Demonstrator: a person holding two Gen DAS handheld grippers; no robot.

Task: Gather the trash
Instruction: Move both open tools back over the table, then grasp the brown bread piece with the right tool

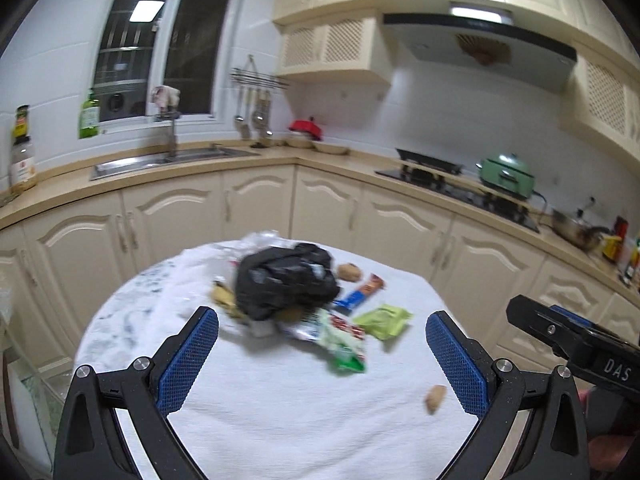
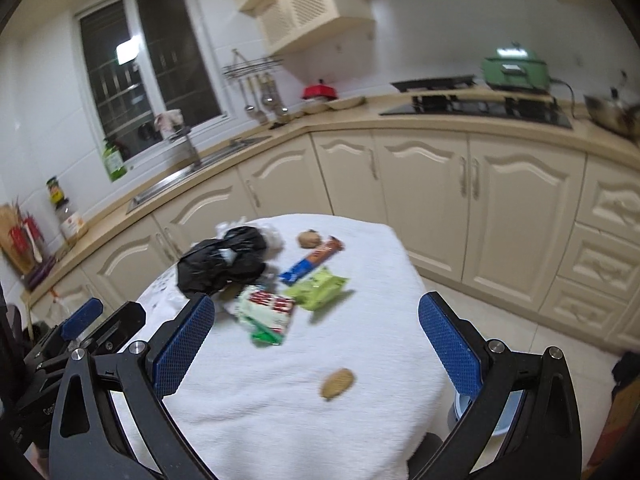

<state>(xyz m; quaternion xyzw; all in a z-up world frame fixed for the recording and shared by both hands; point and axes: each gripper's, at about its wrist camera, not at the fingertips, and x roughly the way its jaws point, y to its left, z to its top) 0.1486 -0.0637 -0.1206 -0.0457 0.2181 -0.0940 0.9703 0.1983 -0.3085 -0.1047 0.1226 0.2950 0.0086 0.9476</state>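
Observation:
A black plastic bag (image 1: 286, 284) (image 2: 222, 264) lies crumpled on a white-clothed round table (image 1: 280, 400) (image 2: 360, 360). Around it lie a green wrapper (image 1: 384, 320) (image 2: 318, 288), a blue and orange snack bar wrapper (image 1: 360, 294) (image 2: 312, 260), a white, red and green packet (image 1: 340, 336) (image 2: 266, 312) and a banana peel (image 1: 224, 296). A brown lump (image 1: 349, 272) (image 2: 309, 239) sits at the far side, another (image 1: 435, 398) (image 2: 337, 383) nearer. My left gripper (image 1: 322, 340) is open and empty above the table. My right gripper (image 2: 316, 332) is open and empty.
Cream kitchen cabinets (image 1: 256, 204) (image 2: 420, 184) curve behind the table, with a sink (image 1: 168, 160), a hob (image 1: 452, 184) (image 2: 476, 108) and a green pot (image 1: 506, 176) (image 2: 514, 70). The right gripper's body (image 1: 580, 344) shows right of the left one. Tiled floor (image 2: 500, 320) lies to the right.

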